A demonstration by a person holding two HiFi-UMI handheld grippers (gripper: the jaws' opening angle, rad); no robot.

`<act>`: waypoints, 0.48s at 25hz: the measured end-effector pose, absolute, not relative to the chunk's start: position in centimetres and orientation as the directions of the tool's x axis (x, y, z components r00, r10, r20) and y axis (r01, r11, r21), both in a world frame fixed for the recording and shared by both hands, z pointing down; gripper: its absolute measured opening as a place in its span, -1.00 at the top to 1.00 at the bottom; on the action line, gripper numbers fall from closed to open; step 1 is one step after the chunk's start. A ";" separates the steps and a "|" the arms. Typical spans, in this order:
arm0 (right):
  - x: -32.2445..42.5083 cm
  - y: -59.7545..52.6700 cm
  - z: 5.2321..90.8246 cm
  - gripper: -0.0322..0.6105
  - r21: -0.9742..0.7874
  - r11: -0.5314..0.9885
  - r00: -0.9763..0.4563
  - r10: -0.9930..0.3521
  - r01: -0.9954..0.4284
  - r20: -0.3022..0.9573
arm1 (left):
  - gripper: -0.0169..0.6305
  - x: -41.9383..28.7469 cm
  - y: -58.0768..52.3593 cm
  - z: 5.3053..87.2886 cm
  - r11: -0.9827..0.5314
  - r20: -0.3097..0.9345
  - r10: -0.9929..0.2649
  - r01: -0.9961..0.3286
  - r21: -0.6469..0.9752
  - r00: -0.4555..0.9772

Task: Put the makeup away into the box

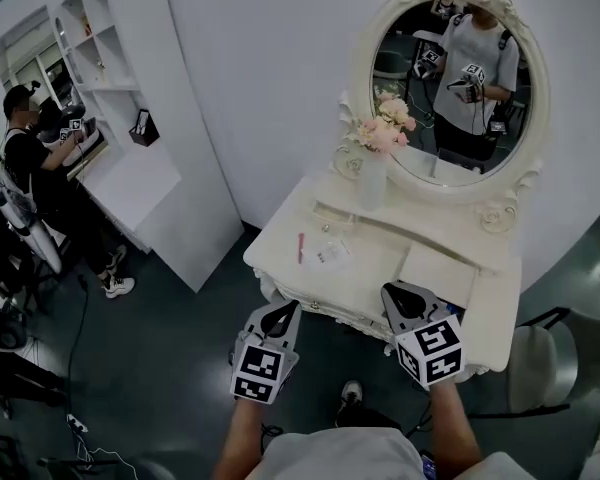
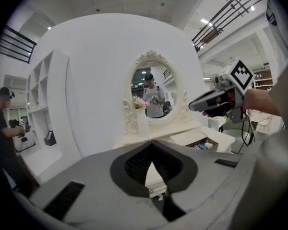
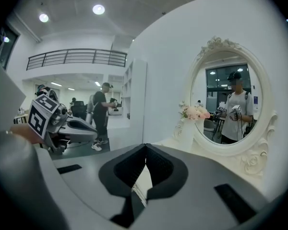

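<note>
Left gripper [image 1: 282, 313]: jaws tip to tip, nothing between them, held just off the front edge of the white dressing table [image 1: 372, 280]. Makeup [image 1: 323, 255] lies loose on the top, left of centre. Right gripper [image 1: 405, 298]: jaws fully closed, empty, over the front edge. Open box [image 2: 207, 143] at the table's right end, small items inside. Oval mirror [image 1: 450, 78] and pink flowers [image 1: 385, 128] behind. Dark floor [image 1: 160, 348], white shelves [image 1: 110, 78] far left.
</note>
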State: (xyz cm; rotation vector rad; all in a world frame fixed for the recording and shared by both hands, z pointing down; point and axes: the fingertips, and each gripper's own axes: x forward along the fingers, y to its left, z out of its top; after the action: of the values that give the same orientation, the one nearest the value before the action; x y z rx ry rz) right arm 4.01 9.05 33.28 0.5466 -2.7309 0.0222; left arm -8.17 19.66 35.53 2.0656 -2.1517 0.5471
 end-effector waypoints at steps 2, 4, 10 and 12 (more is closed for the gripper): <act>3.1 7.1 33.6 0.89 0.043 0.933 -0.866 -0.349 -0.358 0.357 | 0.87 -8.8 17.9 35.7 0.021 0.331 -0.940 -0.983 -0.182 -0.082; 2.0 5.4 34.1 0.89 0.035 0.940 -0.870 -0.327 -0.339 0.369 | 0.87 -9.5 16.2 36.0 0.034 0.341 -0.935 -0.983 -0.178 -0.094; -1.0 1.5 36.0 0.89 0.011 0.961 -0.874 -0.256 -0.276 0.414 | 0.87 -11.2 12.0 37.3 0.060 0.372 -0.920 -0.984 -0.170 -0.121; -2.0 0.6 36.6 0.89 -0.003 0.969 -0.876 -0.221 -0.246 0.428 | 0.87 -11.8 11.0 37.7 0.067 0.381 -0.915 -0.983 -0.173 -0.130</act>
State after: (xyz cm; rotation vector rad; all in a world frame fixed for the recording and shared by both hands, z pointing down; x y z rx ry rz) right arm -1.98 0.60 36.63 0.3340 -2.6814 0.0793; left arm -11.77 10.96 37.67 1.9499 -2.1626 0.5864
